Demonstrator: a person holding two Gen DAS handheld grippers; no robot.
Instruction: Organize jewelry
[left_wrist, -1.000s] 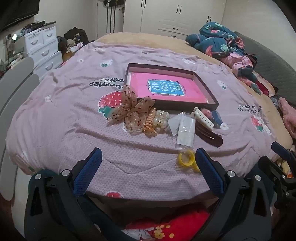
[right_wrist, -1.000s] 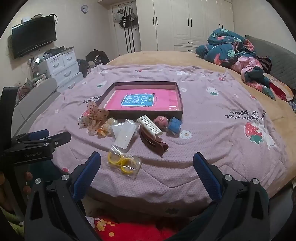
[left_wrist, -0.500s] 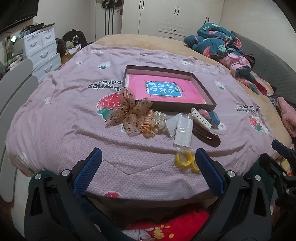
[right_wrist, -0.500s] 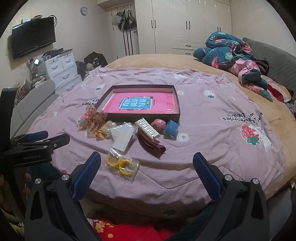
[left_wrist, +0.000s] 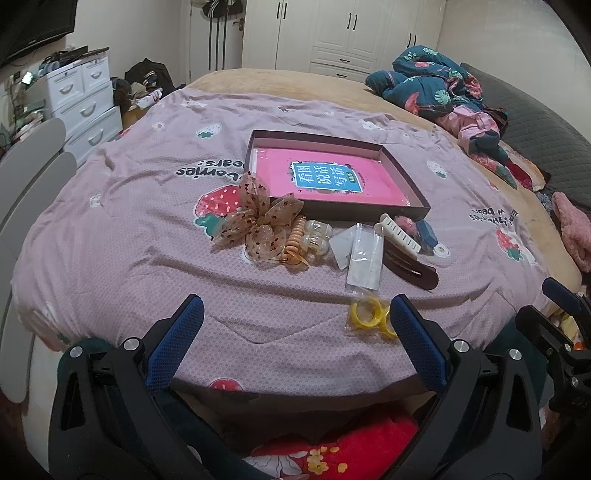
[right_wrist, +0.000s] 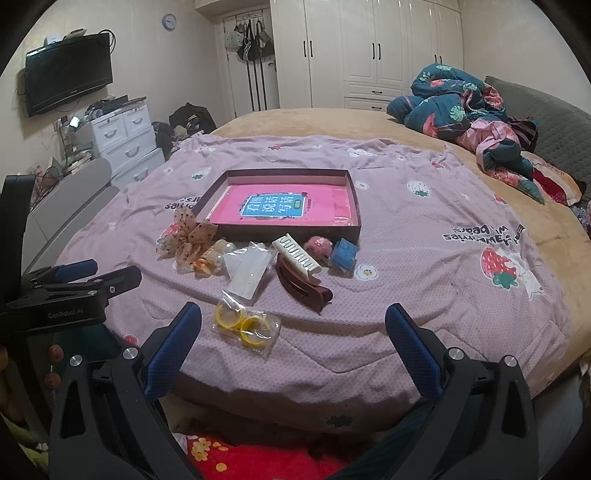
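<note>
— On the purple bedspread (right_wrist: 424, 266), where do the hair pieces lie?
— Just before the brown tray (right_wrist: 354, 206): bow (left_wrist: 258, 221), brown claw clip (right_wrist: 301, 286), bagged yellow rings (right_wrist: 245, 326).
— And the grippers?
— Left gripper (left_wrist: 295, 328) and right gripper (right_wrist: 293, 332) both gape wide, empty, at the near edge.

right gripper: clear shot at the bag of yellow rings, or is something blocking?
Probably yes. The right gripper is open, and the bag of yellow rings lies nearest the bed edge, with bare quilt between them.
</note>
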